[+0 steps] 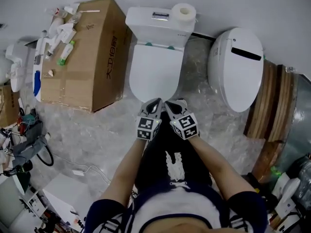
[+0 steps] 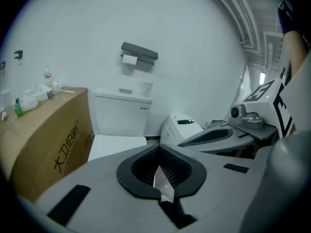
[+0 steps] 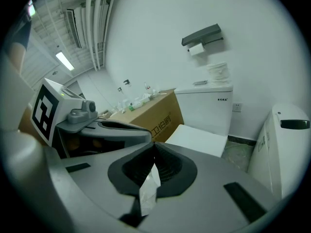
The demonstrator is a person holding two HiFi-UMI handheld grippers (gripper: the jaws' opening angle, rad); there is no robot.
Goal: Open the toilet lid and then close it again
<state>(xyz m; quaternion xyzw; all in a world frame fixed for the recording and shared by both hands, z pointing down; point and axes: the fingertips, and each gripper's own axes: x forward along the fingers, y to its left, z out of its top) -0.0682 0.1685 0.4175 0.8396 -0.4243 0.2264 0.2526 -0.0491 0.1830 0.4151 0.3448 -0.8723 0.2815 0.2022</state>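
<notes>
Floor (image 1: 97, 130) down here is grey and crinkly, and the wall (image 1: 252, 4) behind is plain white. The toilet lid (image 1: 155, 72) is down flat, right in the middle, in front of the white tank (image 1: 158, 25). A toilet roll (image 1: 183, 12) stands on top of the tank.

To the left of the toilet is a big cardboard box (image 1: 92, 57). It is shut, and bottles and tubes (image 1: 60, 25) lie on its top. To the right of the toilet is a second white toilet (image 1: 238, 67) with its lid shut too.

My left gripper (image 1: 154, 102) and my right gripper (image 1: 171, 105) sit side by side, just at the front edge of the toilet lid. The jaws of each one are pressed together, and nothing is between them.

Only my gripper views show the paper holder (image 2: 139, 57) high on the wall above the tank. My right gripper view also shows pipes (image 3: 95, 13) on the ceiling. Only the head view shows my two arms and the whole floor.
</notes>
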